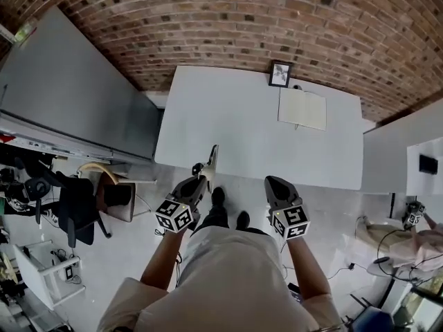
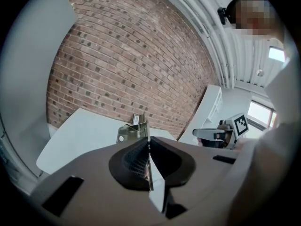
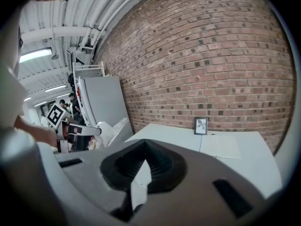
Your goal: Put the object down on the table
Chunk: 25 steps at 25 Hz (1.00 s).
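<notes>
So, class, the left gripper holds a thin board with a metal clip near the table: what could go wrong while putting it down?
1. The clipboard is pinched on edge, by one end, in the left gripper; it could swing or slip in the jaws.
2. It stands about at the near edge of the table; let go too early, it might tip off onto the floor.

We looked steeply down from the head onto the white table [image 1: 228, 123]. Low cameras on the left gripper [image 1: 203, 177] and right gripper [image 1: 275, 184] sat close behind their jaws, facing the brick wall [image 3: 211, 55] across the table; all three views shared both.
</notes>
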Each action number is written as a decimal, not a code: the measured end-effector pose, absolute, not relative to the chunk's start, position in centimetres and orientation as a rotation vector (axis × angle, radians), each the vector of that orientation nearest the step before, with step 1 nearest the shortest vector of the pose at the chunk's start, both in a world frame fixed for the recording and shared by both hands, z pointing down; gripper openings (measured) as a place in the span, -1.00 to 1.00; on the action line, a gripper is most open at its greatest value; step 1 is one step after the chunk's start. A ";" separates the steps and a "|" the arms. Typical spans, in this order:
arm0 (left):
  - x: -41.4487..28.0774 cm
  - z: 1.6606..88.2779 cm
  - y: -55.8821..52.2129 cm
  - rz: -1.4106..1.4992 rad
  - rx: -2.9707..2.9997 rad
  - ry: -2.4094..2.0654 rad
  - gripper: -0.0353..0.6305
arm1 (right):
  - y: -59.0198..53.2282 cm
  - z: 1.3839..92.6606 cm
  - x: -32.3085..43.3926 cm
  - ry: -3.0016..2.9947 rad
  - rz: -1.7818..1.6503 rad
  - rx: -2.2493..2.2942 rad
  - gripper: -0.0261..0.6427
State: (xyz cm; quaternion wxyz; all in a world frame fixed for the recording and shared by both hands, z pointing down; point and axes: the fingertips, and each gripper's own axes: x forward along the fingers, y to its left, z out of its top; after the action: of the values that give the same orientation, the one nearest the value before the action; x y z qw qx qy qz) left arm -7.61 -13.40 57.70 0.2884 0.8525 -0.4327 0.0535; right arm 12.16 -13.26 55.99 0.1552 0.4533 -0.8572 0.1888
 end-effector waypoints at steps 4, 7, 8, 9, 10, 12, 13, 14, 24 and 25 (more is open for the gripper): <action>-8.0 60.4 -16.3 0.240 2.304 -1.093 -0.90 | -14.9 57.3 11.3 -2.395 0.556 1.319 -0.92; -8.3 62.9 -18.0 0.285 2.290 -1.031 -0.90 | -15.6 58.7 10.7 -2.339 0.576 1.322 -0.92; -8.3 63.7 -18.5 0.294 2.281 -1.010 -0.90 | -15.8 59.0 10.5 -2.322 0.587 1.325 -0.92; -8.4 64.5 -19.1 0.303 2.272 -0.989 -0.90 | -16.2 59.4 10.3 -2.308 0.598 1.333 -0.92; -8.4 65.4 -19.8 0.315 2.265 -0.968 -0.89 | -16.7 59.8 10.2 -2.297 0.608 1.345 -0.92; -8.1 67.5 -21.5 0.348 2.260 -0.923 -0.90 | -18.0 61.0 9.9 -2.273 0.639 1.365 -0.92; -7.9 68.8 -22.3 0.369 2.261 -0.900 -0.90 | -18.6 61.8 9.8 -2.258 0.657 1.372 -0.92; -7.6 70.2 -22.9 0.390 2.257 -0.877 -0.89 | -19.0 62.7 9.7 -2.240 0.673 1.377 -0.92; -7.7 79.2 -24.5 0.540 2.207 -0.701 -0.90 | -18.2 67.3 6.9 -2.111 0.790 1.400 -0.92; -7.5 79.8 -24.6 0.551 2.203 -0.684 -0.90 | -18.3 67.8 6.7 -2.102 0.796 1.403 -0.92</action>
State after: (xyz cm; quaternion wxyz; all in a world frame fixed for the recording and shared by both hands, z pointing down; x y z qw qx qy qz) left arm -7.54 -24.62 79.83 0.3758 0.8608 -0.2672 0.2154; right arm 6.75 -18.32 67.76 0.2434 0.5137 -0.7694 0.2914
